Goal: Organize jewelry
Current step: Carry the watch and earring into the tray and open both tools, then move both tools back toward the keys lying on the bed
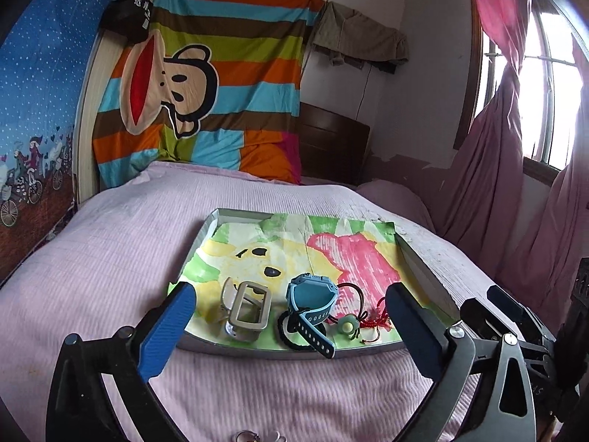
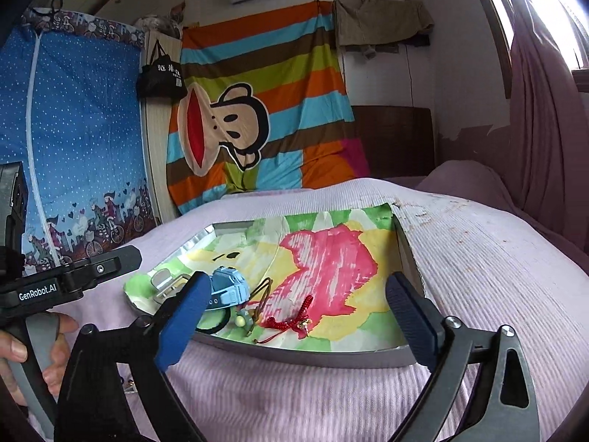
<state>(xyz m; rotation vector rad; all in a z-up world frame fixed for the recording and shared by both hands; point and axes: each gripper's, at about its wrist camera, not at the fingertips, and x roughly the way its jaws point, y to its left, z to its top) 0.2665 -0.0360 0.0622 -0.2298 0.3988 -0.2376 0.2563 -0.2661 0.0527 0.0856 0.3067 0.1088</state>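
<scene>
A shallow grey tray (image 1: pixel 294 351) lined with a painted paper lies on the bed. At its near edge lie a silver hair claw clip (image 1: pixel 246 311), a blue watch (image 1: pixel 311 304), a black hair tie (image 1: pixel 285 331), a brown tie with a green flower bead (image 1: pixel 346 326) and a red knotted cord (image 1: pixel 379 322). My left gripper (image 1: pixel 291 305) is open and empty just before the tray. My right gripper (image 2: pixel 296 300) is open and empty too. In the right wrist view the clip (image 2: pixel 165 283), watch (image 2: pixel 228 287), bead (image 2: pixel 241 320) and red cord (image 2: pixel 294 322) lie between its fingers.
The tray (image 2: pixel 305 357) sits on a pink ribbed bedspread (image 1: pixel 110 258). A small metal trinket (image 1: pixel 250 436) lies on the bedspread at the bottom edge. A striped monkey blanket (image 1: pixel 206 92) hangs behind, pink curtains (image 1: pixel 515 184) to the right. The left gripper's body (image 2: pixel 66 276) shows at left.
</scene>
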